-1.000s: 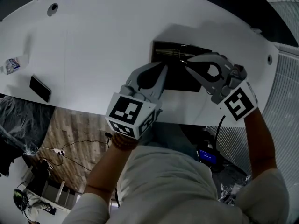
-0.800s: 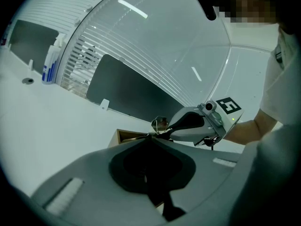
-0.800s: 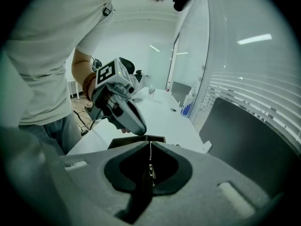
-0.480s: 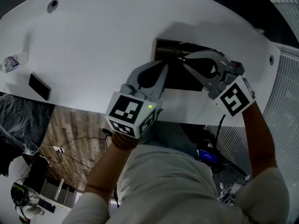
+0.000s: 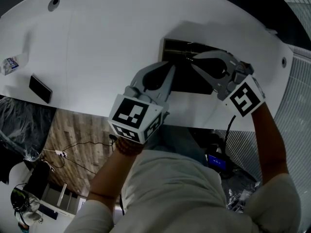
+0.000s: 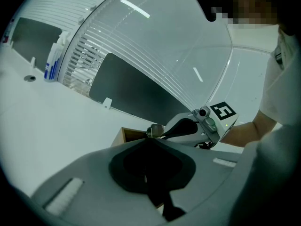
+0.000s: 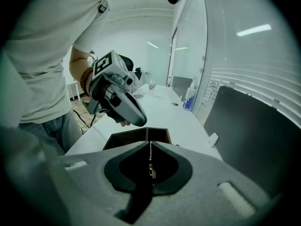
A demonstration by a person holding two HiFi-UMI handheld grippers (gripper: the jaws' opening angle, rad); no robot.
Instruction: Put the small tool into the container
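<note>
A dark open box, the container (image 5: 186,84), sits on the white table (image 5: 97,42) near its front edge. The right gripper view shows it as a wooden box (image 7: 123,139) with a divider. My right gripper (image 5: 193,60) hangs over the box's far part, shut on a thin metal small tool (image 7: 150,166), whose end shows at the jaw tips (image 6: 151,131). Beside it, my left gripper (image 5: 169,72) is shut with nothing between its jaws, its tips over the box's left side. Both grippers hide much of the box.
A black phone (image 5: 39,89) and a small packet (image 5: 9,65) lie at the table's left end. Two round cable holes (image 5: 53,3) sit near the far edge. A spray bottle (image 6: 51,62) stands by the ribbed glass wall. The table's front edge runs just below the box.
My right gripper has edged a little up and left over the box with the tool still in it. My left gripper has barely moved.
</note>
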